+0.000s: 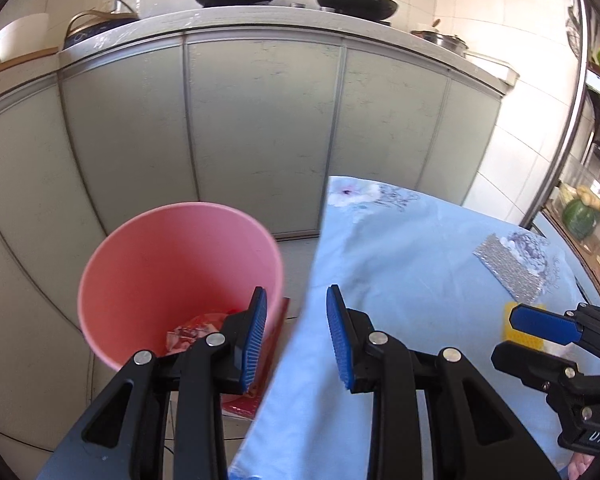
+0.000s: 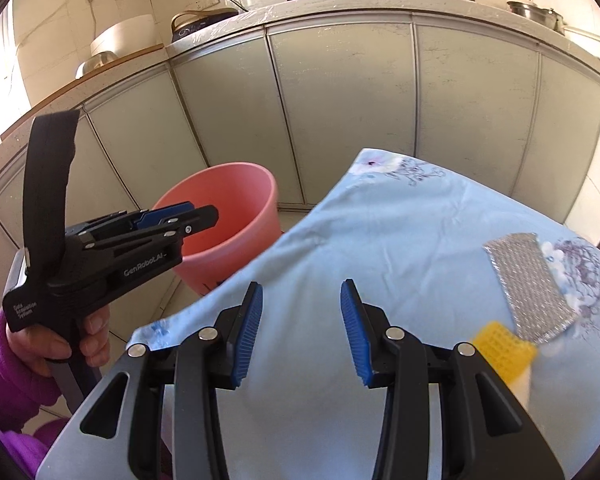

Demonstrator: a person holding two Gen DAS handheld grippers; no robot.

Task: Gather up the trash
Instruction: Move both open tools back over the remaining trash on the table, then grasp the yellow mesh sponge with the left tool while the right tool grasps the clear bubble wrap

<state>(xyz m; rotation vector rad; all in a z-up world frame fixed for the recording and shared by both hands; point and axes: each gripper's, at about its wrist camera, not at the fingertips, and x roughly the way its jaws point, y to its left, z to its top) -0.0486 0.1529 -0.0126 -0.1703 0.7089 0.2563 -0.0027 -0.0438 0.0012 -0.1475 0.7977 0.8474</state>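
Beside the table's left edge stands our round pink plastic bin (image 1: 180, 276), crumpled scraps at its bottom. We hold the left gripper (image 1: 296, 336) over the gap between bin rim and hanging pale blue floral tablecloth (image 2: 380, 240), jaws spread and empty. Our right gripper (image 2: 302, 334) hovers over bare cloth, likewise spread, near the silver bubble-foil pouch (image 2: 528, 288) and yellow wrapper (image 2: 500, 348).

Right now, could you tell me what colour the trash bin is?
Pink bin, clearest in the left wrist view.
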